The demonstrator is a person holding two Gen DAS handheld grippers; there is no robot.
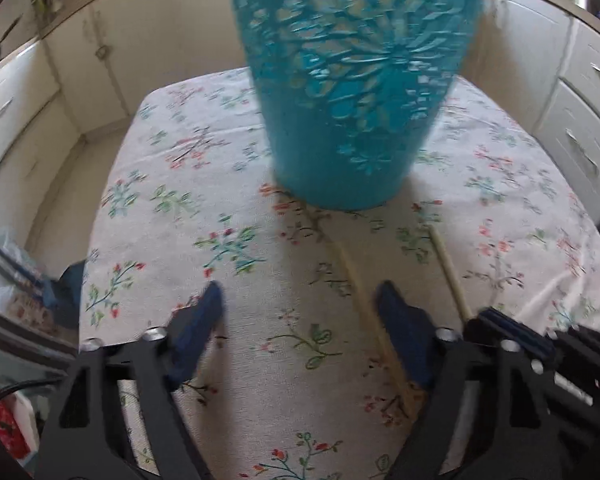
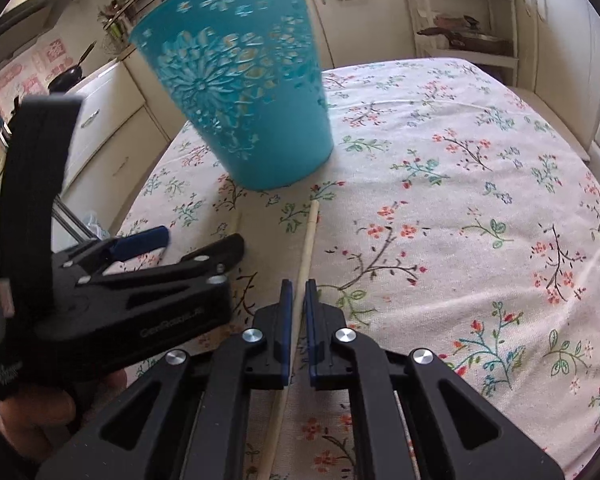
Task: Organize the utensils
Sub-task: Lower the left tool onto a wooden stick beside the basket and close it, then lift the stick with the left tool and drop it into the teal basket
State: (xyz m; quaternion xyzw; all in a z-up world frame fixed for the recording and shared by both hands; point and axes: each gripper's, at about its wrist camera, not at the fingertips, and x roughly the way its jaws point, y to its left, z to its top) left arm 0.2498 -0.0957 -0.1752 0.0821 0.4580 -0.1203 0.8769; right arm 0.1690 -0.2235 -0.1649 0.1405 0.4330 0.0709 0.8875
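A teal perforated holder stands upright on the flowered tablecloth; it also shows in the right wrist view. Two pale wooden chopsticks lie in front of it. My left gripper is open and empty, with one chopstick lying by its right finger. My right gripper is nearly closed around the other chopstick, which lies on the cloth between the pads. The left gripper shows at the left in the right wrist view, over the first chopstick.
Cream kitchen cabinets surround the table. A shelf unit stands behind the table's far end. A counter with a pan is at the left. The tablecloth stretches to the right.
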